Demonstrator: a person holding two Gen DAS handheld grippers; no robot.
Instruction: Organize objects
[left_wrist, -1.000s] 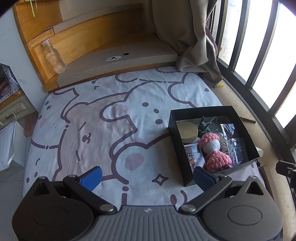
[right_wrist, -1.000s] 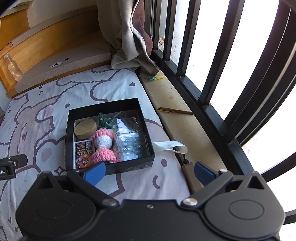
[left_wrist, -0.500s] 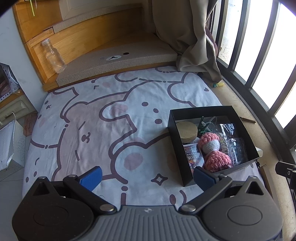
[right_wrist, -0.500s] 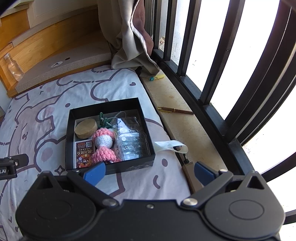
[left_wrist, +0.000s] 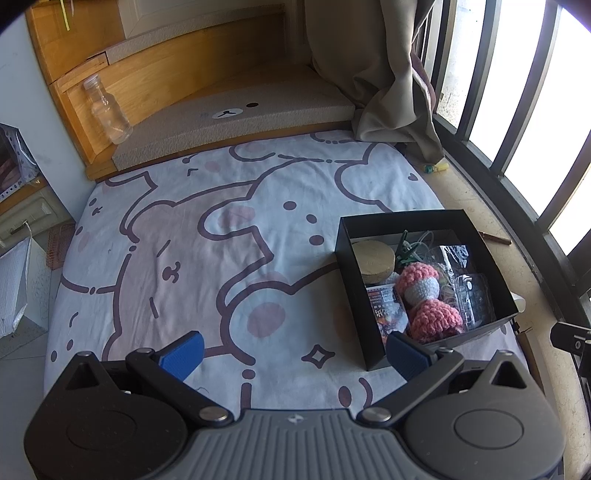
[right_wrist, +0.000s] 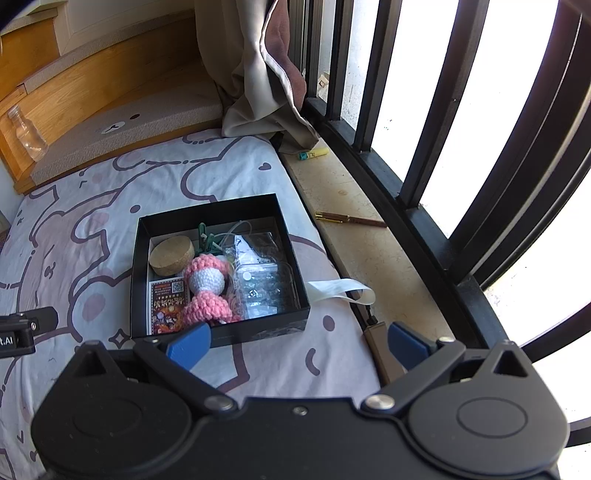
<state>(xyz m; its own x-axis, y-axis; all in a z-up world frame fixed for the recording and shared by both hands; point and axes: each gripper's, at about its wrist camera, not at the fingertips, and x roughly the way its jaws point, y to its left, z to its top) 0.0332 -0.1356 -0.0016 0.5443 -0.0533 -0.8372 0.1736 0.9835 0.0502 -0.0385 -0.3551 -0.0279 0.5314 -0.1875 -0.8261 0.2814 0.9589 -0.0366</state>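
Two views look down over a bed (left_wrist: 229, 236) covered by a pale sheet printed with cartoon bears, beside a barred window. In the left wrist view, the left tongs (left_wrist: 291, 352) hang above the sheet with their blue fingers wide apart and nothing between them. An open black box (left_wrist: 349, 291) sits on the sheet at about two o'clock from these tongs, its near corner just past the right finger. Inside lie a round cork lid (left_wrist: 373, 256), a pink crocheted toy (left_wrist: 424, 299), a printed card (left_wrist: 386, 314) and clear plastic packets (left_wrist: 474, 295). A glass bottle (left_wrist: 107, 110) stands far off at eleven o'clock on a wooden ledge. In the right wrist view, the right tongs (right_wrist: 297, 343) are also wide apart and empty. Here the box (right_wrist: 218, 210) lies at about eleven o'clock, its front wall just beyond the left finger, so both tongs are near it, with the right pair facing it more squarely. The toy (right_wrist: 207, 291) lies with its long axis running from near to far, tilted slightly to one o'clock. A white strap (right_wrist: 340, 290) trails off the bed at one o'clock, and farther along the stone sill (right_wrist: 365, 251) rest a pen (right_wrist: 349, 219) and a yellow marker (right_wrist: 314, 153). These loose things are likely still to be sorted.
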